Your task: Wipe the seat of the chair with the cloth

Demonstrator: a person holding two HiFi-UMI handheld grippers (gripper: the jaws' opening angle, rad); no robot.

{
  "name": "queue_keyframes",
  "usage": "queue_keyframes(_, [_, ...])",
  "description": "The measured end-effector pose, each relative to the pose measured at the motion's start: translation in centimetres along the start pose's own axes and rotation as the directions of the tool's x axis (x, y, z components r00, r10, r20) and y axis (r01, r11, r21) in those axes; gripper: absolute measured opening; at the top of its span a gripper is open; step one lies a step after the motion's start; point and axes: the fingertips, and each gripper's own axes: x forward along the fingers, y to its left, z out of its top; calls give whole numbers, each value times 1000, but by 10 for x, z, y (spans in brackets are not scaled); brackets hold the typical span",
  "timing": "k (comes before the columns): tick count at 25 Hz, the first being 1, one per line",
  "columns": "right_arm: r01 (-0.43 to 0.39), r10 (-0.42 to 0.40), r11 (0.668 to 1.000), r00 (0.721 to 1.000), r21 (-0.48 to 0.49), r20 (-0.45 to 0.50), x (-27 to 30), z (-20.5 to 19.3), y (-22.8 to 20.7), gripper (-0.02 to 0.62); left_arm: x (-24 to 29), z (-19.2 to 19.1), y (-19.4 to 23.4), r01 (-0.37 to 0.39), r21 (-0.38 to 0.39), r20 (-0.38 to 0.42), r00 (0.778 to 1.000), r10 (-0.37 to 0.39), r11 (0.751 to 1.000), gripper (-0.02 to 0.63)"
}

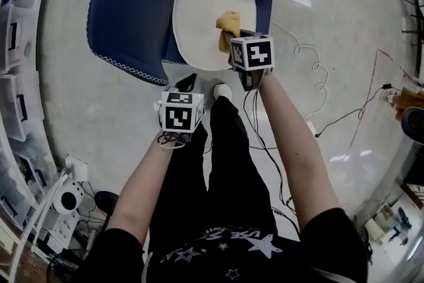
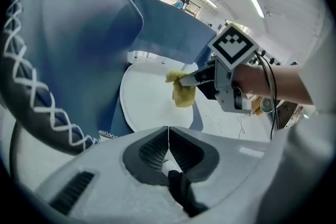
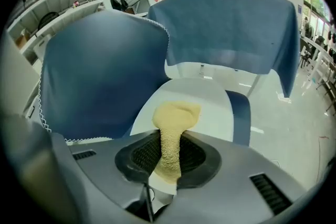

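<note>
Grips yellow ribbed cloth (image 3: 176, 113) in right gripper (image 3: 169, 150), jaws clamped on its middle, bunched end sticking out past tips. Holds cloth at right edge of white chair seat (image 1: 199, 10); contact with seat unclear. Hangs left gripper (image 2: 168, 150) just off seat's front edge, above floor (image 1: 86, 116), jaws pressed together on nothing. Blue fabric (image 1: 126, 3) draped over chair's back and left side. White lettering among stars on black shirt (image 1: 245, 245), too distorted to read.
</note>
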Motion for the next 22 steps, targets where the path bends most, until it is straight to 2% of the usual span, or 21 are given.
queue_keyframes(4, [-93,92,992,996,-81,-17,35,10,29,71,16,-10,6,-39,-24,4,999,40,999,20])
queue_keyframes(13, [-251,238,946,967,-206,-87,107,16,92,71,33,-24,31,-123,-184,7,992,126,975,20])
queue_keyframes(18, [-278,257,929,959,-244,-117,126,15,103,71,39,-29,35,-137,-227,-4,990,140,964,20])
queue_keyframes(22, [-263,239,936,963,-233,-126,127,12,94,71,41,-28,39,-146,-224,-14,989,147,964,20])
